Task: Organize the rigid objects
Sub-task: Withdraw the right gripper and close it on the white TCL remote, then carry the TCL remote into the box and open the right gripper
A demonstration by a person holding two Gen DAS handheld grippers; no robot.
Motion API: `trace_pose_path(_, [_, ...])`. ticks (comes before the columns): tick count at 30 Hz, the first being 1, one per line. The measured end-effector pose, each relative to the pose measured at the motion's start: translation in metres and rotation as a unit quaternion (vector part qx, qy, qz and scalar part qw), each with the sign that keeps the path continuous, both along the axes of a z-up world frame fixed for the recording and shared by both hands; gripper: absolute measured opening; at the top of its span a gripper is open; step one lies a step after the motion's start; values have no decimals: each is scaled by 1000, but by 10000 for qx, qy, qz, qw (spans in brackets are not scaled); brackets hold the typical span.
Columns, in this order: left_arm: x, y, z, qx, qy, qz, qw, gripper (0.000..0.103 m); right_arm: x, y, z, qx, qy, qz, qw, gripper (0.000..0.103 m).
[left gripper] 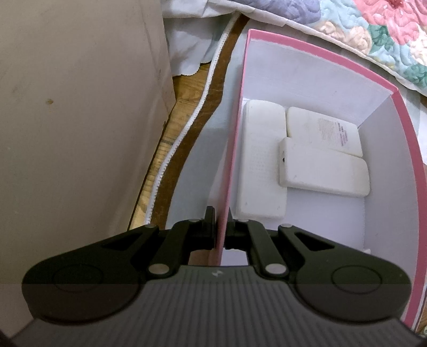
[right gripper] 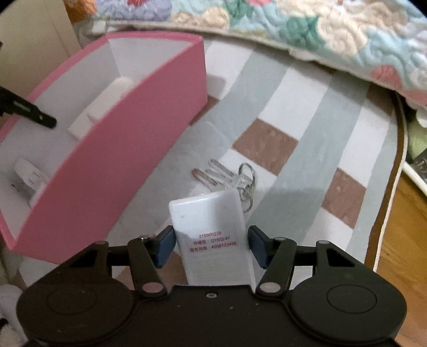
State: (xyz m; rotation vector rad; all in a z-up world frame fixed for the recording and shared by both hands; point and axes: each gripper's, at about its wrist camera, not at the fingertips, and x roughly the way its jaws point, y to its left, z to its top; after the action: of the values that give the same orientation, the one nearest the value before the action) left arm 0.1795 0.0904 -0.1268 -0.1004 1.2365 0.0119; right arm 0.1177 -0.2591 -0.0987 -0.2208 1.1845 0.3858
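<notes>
A pink box (left gripper: pixel 315 50) with a white inside holds three white flat devices (left gripper: pixel 323 170). My left gripper (left gripper: pixel 220 229) is shut on the box's near left wall. In the right wrist view the pink box (right gripper: pixel 128 149) stands at the left, with the left gripper's finger over its rim. My right gripper (right gripper: pixel 210 243) is around a white remote (right gripper: pixel 210 229) with a red-lettered label; the left pad touches it and a small gap shows at the right pad. A bunch of keys (right gripper: pixel 226 178) lies on the mat just beyond the remote.
A striped grey, white and brown mat (right gripper: pixel 293 120) covers the wooden floor (left gripper: pixel 184 101). A flowered quilt (right gripper: pixel 267 24) lies along the back. A beige cabinet side (left gripper: pixel 80 106) stands left of the box. A small white clip-like item (right gripper: pixel 29 178) lies inside the box.
</notes>
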Motion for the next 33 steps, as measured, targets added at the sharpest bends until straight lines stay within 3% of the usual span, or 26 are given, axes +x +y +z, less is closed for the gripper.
trace_pose_path(3, [-1, 0, 2, -8, -35, -7, 10000, 5, 1, 3, 9, 202, -163, -93, 9996, 63])
trace_pose_path(11, [-2, -1, 3, 36, -43, -57, 10000, 5, 5, 19, 30, 49, -661, -193, 9976, 62])
trace_pose_path(15, [-2, -1, 4, 24, -58, -53, 10000, 5, 7, 19, 60, 117, -1045, -336, 9939, 60])
trace_pose_path(22, [-5, -2, 6, 54, -112, -116, 9999, 5, 7, 44, 124, 783, -1818, -40, 9802, 59])
trace_pose_path(24, [-5, -1, 6, 31, -114, -116, 9999, 5, 12, 54, 134, 1134, -1780, 23, 9775, 59])
trace_pose_path(28, [-5, 2, 8, -46, -138, -93, 9999, 5, 24, 85, 134, 1675, -1231, 375, 9774, 59])
trace_pose_path(33, [-7, 4, 8, -74, -188, -134, 9997, 5, 43, 128, 89, 1845, -263, 354, 9818, 59])
